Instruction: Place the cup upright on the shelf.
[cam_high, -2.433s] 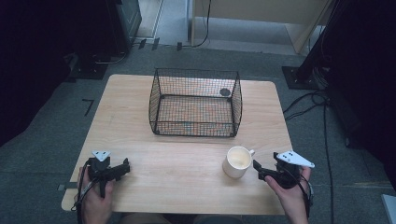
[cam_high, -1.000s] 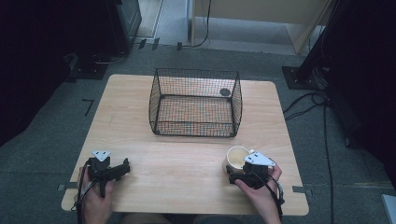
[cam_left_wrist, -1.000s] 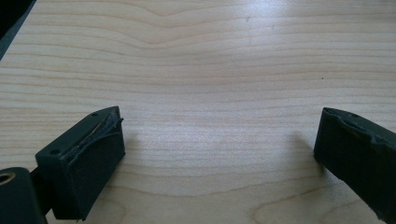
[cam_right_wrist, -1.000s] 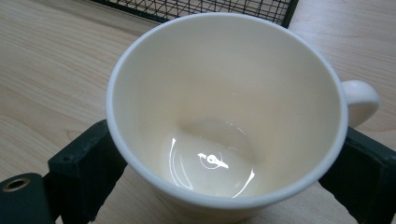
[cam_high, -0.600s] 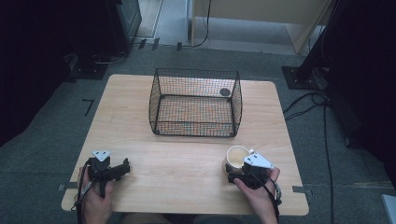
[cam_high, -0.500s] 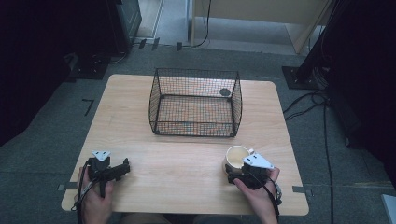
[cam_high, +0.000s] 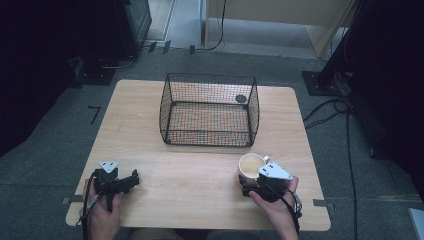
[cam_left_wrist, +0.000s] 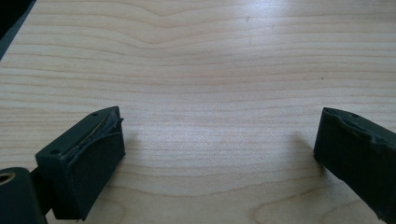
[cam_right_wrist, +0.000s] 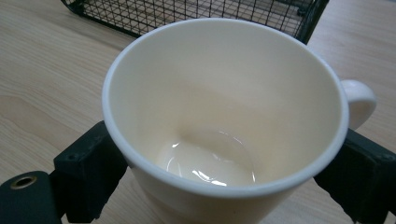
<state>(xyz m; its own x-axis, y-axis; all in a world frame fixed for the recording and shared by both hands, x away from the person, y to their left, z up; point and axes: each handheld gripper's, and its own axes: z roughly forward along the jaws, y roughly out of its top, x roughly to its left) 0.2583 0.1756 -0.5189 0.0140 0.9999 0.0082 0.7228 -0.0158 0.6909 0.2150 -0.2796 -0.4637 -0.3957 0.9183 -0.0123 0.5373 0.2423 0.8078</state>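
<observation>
Since the earliest high view, right tongs have moved in from the lower-right table edge to the cream ceramic mug, lower right of centre on the light wooden table. Right gripper view: jaws set wide, one each side of mug body, handle toward upper right; firm contact can't be confirmed. Left tongs rest lower left, jaws wide apart, nothing btwn them. Black wire basket stands upper centre, well apart from mug. For a sound grasp: close squarely on the body below the rim, w/o tipping.
</observation>
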